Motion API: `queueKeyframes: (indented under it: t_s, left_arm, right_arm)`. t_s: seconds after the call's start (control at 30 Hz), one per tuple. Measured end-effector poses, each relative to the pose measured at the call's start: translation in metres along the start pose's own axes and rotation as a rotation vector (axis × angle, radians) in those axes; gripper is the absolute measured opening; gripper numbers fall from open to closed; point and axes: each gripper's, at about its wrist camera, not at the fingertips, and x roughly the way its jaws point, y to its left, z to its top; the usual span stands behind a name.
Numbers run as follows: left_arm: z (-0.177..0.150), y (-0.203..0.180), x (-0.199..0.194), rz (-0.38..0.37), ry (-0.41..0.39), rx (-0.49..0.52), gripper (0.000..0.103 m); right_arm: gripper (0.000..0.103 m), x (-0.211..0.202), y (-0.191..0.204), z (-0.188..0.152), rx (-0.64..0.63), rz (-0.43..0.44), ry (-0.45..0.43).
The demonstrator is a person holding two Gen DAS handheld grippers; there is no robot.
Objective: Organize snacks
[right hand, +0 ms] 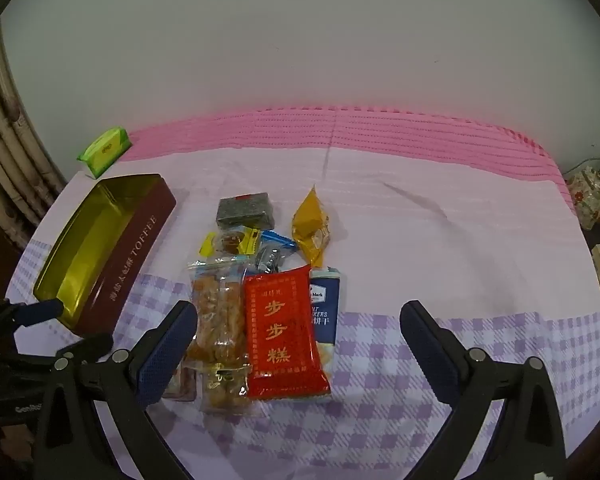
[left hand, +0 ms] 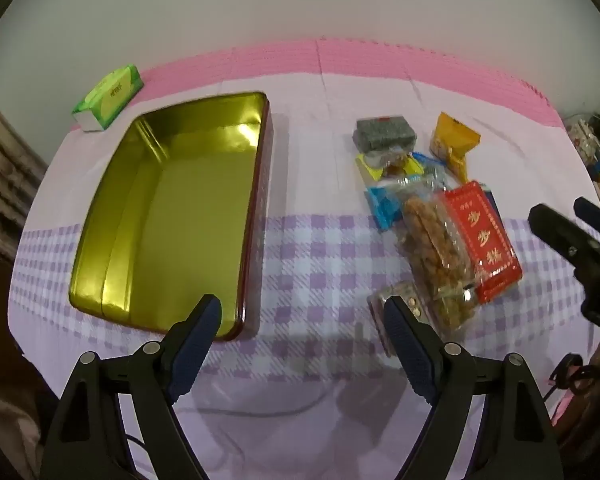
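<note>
Snack packets (right hand: 260,292) heaped flat on cloth; open gold-lined toffee tin (left hand: 172,216) well left, empty.

A table with a cloth (right hand: 420,240) holds everything. The cloth is pale pink, with purple checks near the front and a bright pink strip at the back. A big open tin (left hand: 172,216), gold inside, sits on the left. A green tissue pack (left hand: 109,96) lies behind it. A pile of snacks (right hand: 260,292) lies beside the tin, with a red packet (right hand: 282,332) in front.
</note>
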Motion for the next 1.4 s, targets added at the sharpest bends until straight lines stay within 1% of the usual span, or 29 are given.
queueKeyframes:
  t_s: [0.03, 0.07, 0.1, 0.2, 0.33, 0.37, 0.5, 0.77, 0.9, 1.4]
  left_arm:
    - [0.002, 0.001, 0.001, -0.001, 0.006, -0.002, 0.083]
    - [-0.006, 0.001, -0.001, 0.002, -0.036, -0.001, 0.083]
    - [-0.005, -0.002, 0.001, 0.019, -0.019, 0.006, 0.083]
    - [-0.005, -0.003, 0.000, 0.019, -0.019, 0.002, 0.083]
    - [-0.005, -0.004, 0.002, 0.027, -0.006, 0.000, 0.083]
    - [-0.013, -0.001, -0.002, 0.021, -0.014, -0.007, 0.083]
    - [-0.013, -0.001, -0.002, 0.029, -0.011, -0.009, 0.083]
    - [-0.017, -0.001, 0.001, 0.030, -0.011, -0.009, 0.083]
    - [-0.019, 0.000, 0.002, 0.029, -0.010, -0.008, 0.083]
    - [-0.020, 0.005, 0.008, 0.036, -0.004, -0.013, 0.083]
  right_arm:
    - [0.101, 0.002, 0.001, 0.000, 0.003, -0.002, 0.005]
    - [0.101, 0.004, 0.001, 0.000, 0.007, -0.002, 0.012]
    - [0.101, -0.002, -0.002, 0.000, 0.016, 0.025, 0.004]
    - [0.101, -0.008, -0.001, -0.007, 0.007, 0.014, -0.021]
    - [0.101, -0.007, -0.003, -0.014, 0.012, 0.022, 0.016]
    - [0.101, -0.008, 0.000, -0.016, 0.010, 0.016, 0.021]
    - [0.101, -0.010, 0.005, -0.019, -0.008, -0.002, 0.023]
    - [0.100, -0.006, 0.008, -0.020, -0.004, 0.006, 0.033]
    - [0.097, -0.005, 0.010, -0.024, -0.008, 0.004, 0.026]
    - [0.085, 0.006, 0.013, -0.027, -0.003, 0.011, 0.056]
